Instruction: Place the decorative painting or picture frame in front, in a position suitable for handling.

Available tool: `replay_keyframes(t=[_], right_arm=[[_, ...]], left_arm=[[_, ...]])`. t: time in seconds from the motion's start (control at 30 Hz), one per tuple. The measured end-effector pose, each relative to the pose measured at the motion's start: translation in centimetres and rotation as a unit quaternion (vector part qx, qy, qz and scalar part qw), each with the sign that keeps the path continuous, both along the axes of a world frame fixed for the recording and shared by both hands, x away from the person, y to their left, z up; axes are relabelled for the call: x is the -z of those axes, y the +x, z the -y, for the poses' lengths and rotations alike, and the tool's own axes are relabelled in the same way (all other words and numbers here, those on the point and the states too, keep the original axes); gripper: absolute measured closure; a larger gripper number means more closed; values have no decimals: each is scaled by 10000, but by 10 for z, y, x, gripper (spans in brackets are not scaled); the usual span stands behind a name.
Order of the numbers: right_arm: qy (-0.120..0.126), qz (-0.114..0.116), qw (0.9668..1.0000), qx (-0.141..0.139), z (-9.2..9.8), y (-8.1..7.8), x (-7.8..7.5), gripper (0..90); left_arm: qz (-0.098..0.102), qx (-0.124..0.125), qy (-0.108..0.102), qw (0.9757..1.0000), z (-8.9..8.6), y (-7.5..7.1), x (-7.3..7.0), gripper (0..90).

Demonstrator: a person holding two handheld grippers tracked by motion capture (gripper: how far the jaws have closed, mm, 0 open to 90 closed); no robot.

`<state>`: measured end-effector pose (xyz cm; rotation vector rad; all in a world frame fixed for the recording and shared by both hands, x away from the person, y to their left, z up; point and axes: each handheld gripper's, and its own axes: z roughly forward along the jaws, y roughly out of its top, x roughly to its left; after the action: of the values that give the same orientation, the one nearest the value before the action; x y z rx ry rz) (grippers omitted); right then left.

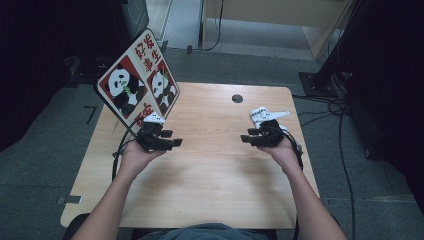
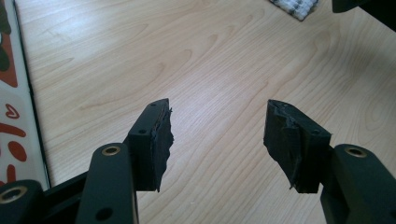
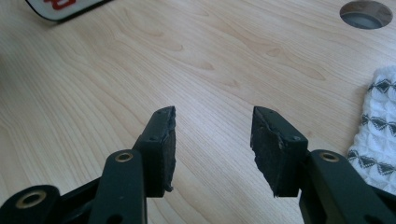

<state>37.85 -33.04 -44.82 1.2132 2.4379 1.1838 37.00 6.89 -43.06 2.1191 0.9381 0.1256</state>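
Note:
Two black grippers hover over a pale wooden table (image 1: 210, 175), each in one of the person's hands. My left gripper (image 1: 176, 139) points toward the middle of the table; its jaws stand wide apart with nothing between them, and in the left gripper view (image 2: 217, 109) only bare wood lies under them. My right gripper (image 1: 245, 135) faces it from the right side, also open and holding nothing (image 3: 214, 114). A white cloth with a dark woven pattern (image 1: 267, 115) lies flat just behind the right gripper, off to the right of its jaws (image 3: 378, 126).
A large square board with panda pictures and red characters (image 1: 137, 82) stands tilted at the table's far left corner, close to the left gripper (image 2: 9, 116). A round cable hole (image 1: 237, 98) sits near the far edge. Cables trail on the floor at right.

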Motion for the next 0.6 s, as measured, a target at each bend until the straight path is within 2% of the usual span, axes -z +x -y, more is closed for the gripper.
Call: replay_keyframes(t=[0.07,0.4,0.6], right_arm=[[61,23,10000,25,1,1,-1,509],[-161,-33,9999,-2,0,1,3,462],[-163,-101,9998,-59,-1,1,3,483]], left_arm=[[-21,-11,-7,10000,0,0,0,417],[-26,14,-1,10000,1,-1,0,417],[-45,7,-9,10000,1,-1,0,417]])
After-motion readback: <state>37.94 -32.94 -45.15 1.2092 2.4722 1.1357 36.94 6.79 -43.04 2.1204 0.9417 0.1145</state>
